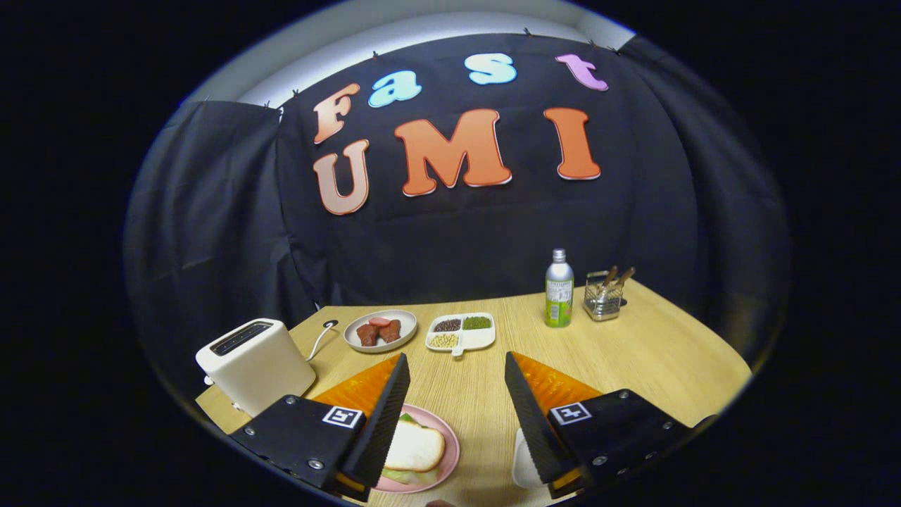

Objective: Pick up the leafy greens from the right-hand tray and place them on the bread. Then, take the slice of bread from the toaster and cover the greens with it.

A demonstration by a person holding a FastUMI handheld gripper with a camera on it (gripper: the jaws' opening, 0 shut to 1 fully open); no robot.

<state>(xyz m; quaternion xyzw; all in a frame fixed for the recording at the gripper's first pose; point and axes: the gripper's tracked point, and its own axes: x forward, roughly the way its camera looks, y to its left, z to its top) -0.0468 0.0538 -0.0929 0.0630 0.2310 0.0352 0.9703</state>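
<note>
My gripper (456, 415) stands open above the wooden table, with nothing between its fingers. Just under the left finger (383, 422) lies a pink plate (450, 440) holding a slice of bread (415, 447); green leaves (407, 418) peek out from beneath the slice at its far edge and near edge. A white toaster (253, 365) sits to the left of the left finger, its top slot dark. Part of a white tray (519, 461) shows beside the right finger, mostly hidden by it.
Beyond the fingers sit a grey plate of meat pieces (380, 329) and a white divided dish of beans and grains (461, 332). Farther right stand a green bottle (559, 289) and a wire utensil holder (604, 296). The toaster's cord (320, 339) runs along the table.
</note>
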